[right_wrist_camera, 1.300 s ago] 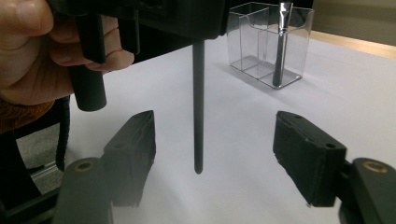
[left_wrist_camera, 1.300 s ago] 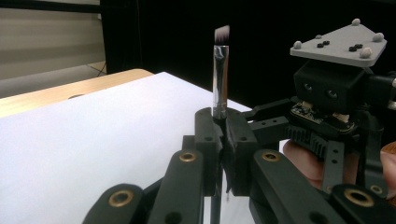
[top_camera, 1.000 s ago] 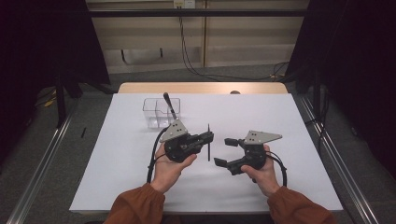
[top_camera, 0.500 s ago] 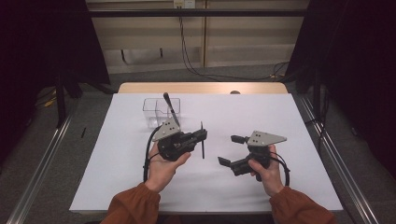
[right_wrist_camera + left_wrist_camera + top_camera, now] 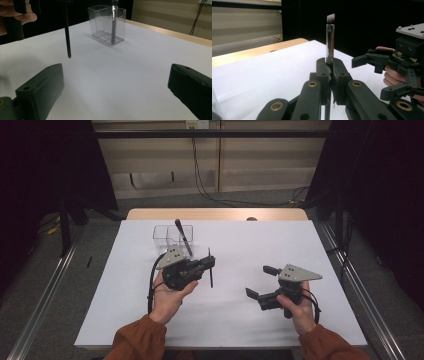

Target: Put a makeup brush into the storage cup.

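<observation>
My left gripper [image 5: 210,265] is shut on a thin black makeup brush [image 5: 211,277], held above the white table. In the left gripper view the brush [image 5: 330,42] stands up from the closed jaws [image 5: 330,65], silver ferrule and pale bristles on top. To its right my right gripper [image 5: 257,281] is open with nothing between its jaws, which have just been opening. The right gripper view shows these wide jaws [image 5: 115,87] over bare table, with the brush handle [image 5: 67,37] hanging at upper left. A clear box [image 5: 167,234] behind the left gripper holds another brush [image 5: 184,237].
The white table cover [image 5: 300,245] ends at a wooden strip [image 5: 215,214] along the far side. Cables trail from both grippers. Dark curtains and metal rails flank the table.
My right gripper has drawn back to the right, away from the brush, and its jaws stand wider. The left gripper keeps the brush and has shifted slightly left.
</observation>
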A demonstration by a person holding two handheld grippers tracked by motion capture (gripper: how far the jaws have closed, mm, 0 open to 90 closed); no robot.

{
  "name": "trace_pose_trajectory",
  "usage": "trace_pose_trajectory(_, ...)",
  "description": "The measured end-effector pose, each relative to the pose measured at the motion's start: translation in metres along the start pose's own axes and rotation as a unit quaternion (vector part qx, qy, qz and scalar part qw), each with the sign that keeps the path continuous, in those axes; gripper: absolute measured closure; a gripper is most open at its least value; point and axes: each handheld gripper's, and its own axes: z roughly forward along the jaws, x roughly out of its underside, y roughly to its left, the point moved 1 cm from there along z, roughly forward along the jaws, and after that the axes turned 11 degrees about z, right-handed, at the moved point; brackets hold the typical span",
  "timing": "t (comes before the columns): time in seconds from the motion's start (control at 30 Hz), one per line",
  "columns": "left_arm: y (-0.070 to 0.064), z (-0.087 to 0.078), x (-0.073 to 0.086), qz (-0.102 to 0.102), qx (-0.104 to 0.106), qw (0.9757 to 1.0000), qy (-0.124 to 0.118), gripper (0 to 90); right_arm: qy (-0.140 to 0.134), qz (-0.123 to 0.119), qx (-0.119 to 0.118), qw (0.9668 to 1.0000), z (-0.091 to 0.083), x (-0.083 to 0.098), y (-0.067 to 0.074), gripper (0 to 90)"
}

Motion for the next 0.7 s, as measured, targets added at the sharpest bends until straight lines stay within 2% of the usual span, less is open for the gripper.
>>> trace_pose_trajectory(0.17,0.005,-0.006,0.000,-0.002,-0.004,1.0000,0.000,85.6,-0.006,0.009,0.003,0.9999,-0.012,0.002,-0.007,0.0)
trace_pose_trajectory(0.3,0.009,-0.011,0.002,0.002,-0.008,1.0000,0.000,85.6,-0.011,0.020,0.017,0.9996,-0.018,0.003,-0.011,0.8)
trace_pose_trajectory(0.4,0.012,-0.014,0.003,-0.001,-0.012,0.9999,0.005,85.6,-0.018,0.018,0.034,0.9991,-0.023,0.004,-0.012,1.2)
trace_pose_trajectory(0.53,0.016,-0.019,0.003,-0.002,-0.019,0.9998,0.005,85.6,-0.033,0.017,0.041,0.9985,-0.029,0.008,-0.014,1.0)
trace_pose_trajectory(0.7,0.021,-0.025,0.004,-0.005,-0.026,0.9996,0.003,85.5,-0.039,0.026,0.046,0.9978,-0.041,0.014,-0.018,1.0)
